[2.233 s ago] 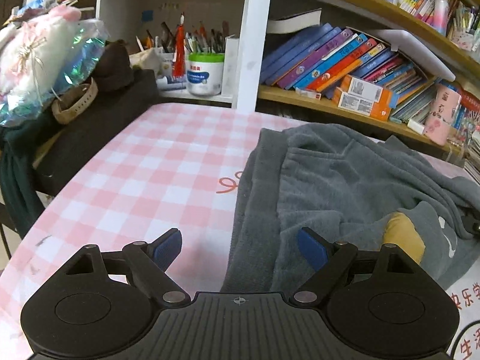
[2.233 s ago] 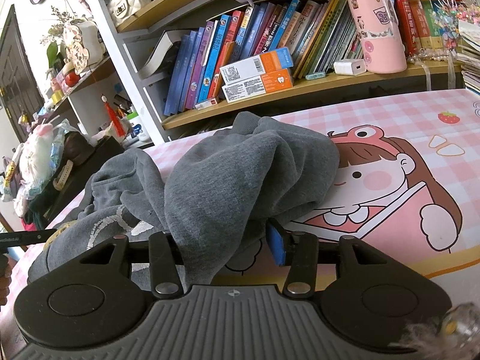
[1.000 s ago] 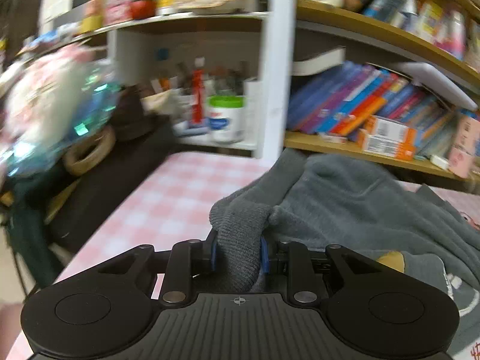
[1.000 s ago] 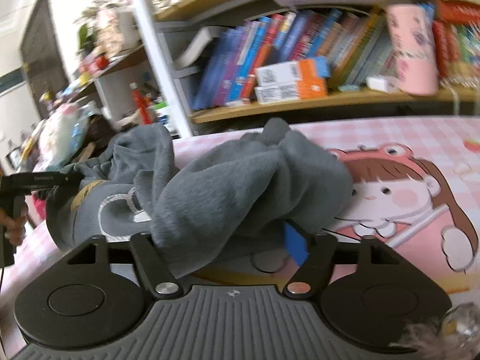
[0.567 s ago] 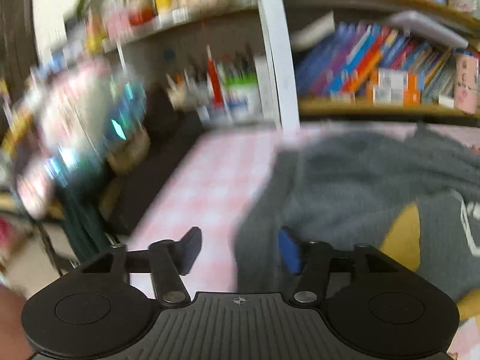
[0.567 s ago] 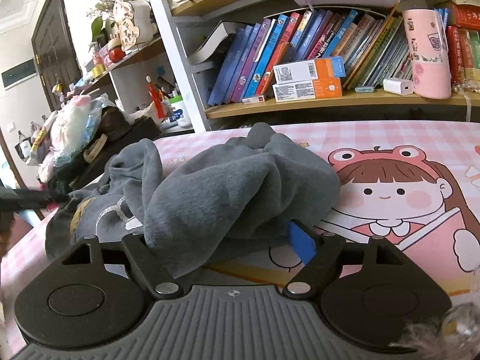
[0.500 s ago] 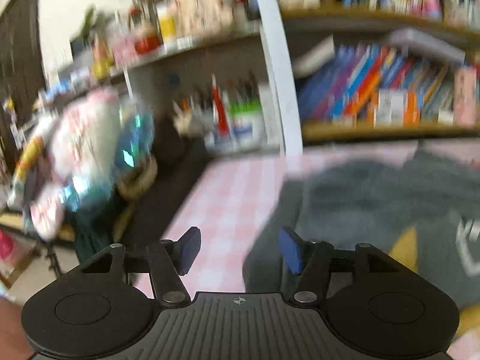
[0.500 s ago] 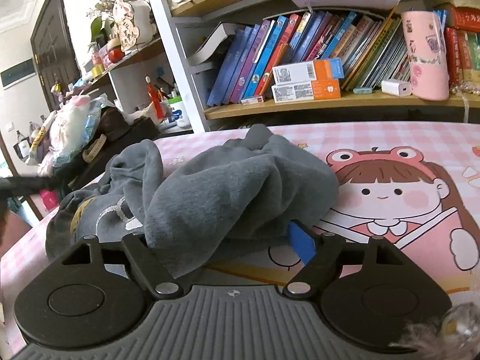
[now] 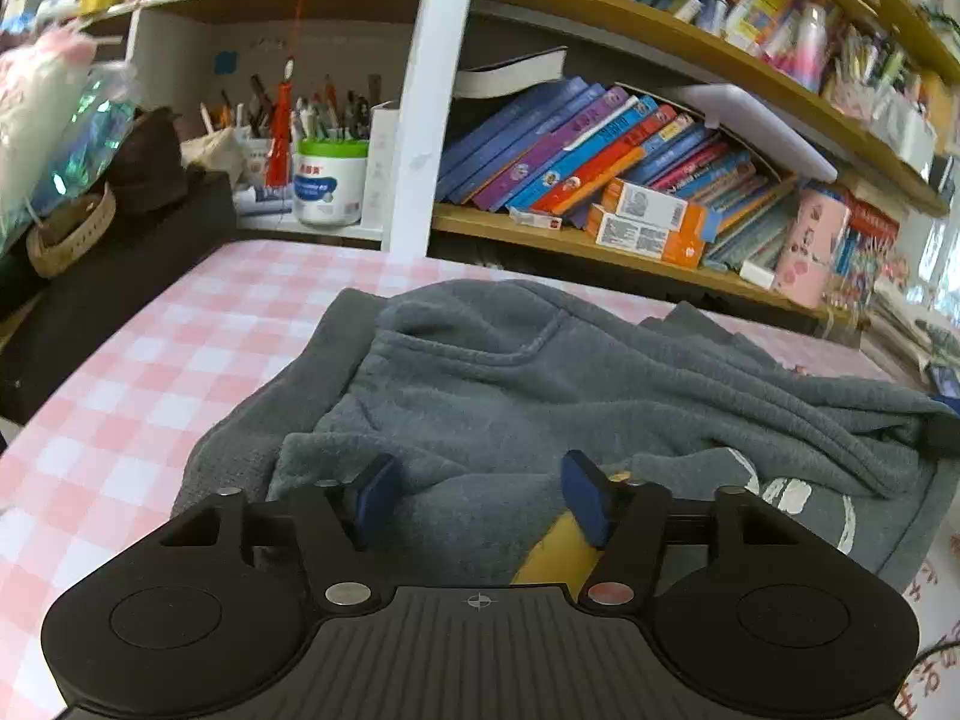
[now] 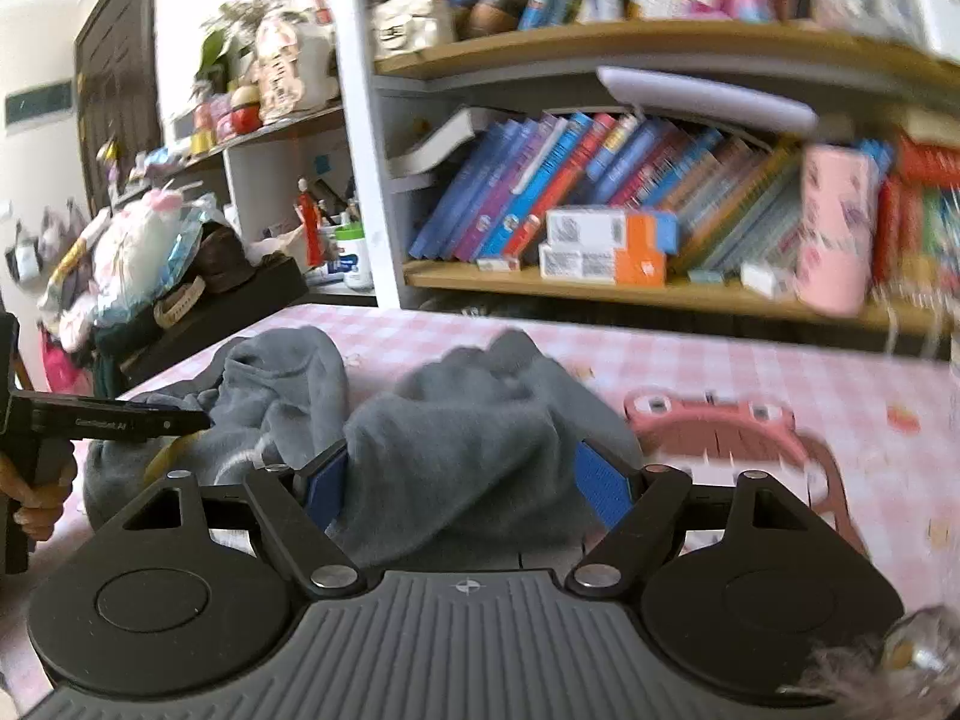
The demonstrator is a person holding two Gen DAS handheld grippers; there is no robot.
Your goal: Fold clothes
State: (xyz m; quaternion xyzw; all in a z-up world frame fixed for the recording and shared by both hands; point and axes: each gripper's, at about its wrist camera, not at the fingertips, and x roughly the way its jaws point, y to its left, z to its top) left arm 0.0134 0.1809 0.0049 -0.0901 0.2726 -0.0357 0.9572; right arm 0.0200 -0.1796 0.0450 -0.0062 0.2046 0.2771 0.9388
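Note:
A crumpled grey sweatshirt (image 9: pixel 540 372) with a yellow and white print (image 9: pixel 552 552) lies on the pink checked tablecloth (image 9: pixel 180 348). My left gripper (image 9: pixel 478 498) hovers low over its near edge. Its jaws are opening, and fabric lies between the blue pads without being pinched. In the right wrist view a bunched part of the sweatshirt (image 10: pixel 456 438) fills the gap of my right gripper (image 10: pixel 463 489). That gripper stands wide open, with the cloth resting against the fingers. The left gripper (image 10: pixel 120 420) also shows there, held by a hand (image 10: pixel 36 498), its tip over the garment's left end.
A bookshelf (image 9: pixel 600 162) full of books runs along the table's far side. A white jar (image 9: pixel 330 186) and pens stand in the left bay. Black furniture with bags (image 9: pixel 108 276) stands off the table's left edge. The cloth's cartoon print (image 10: pixel 720 432) lies right of the sweatshirt.
The left gripper let go of the grey fold it was pinching, spread its jaws and swung back over the sweatshirt's edge. The right gripper rose and tilted, with cloth still between its fingers.

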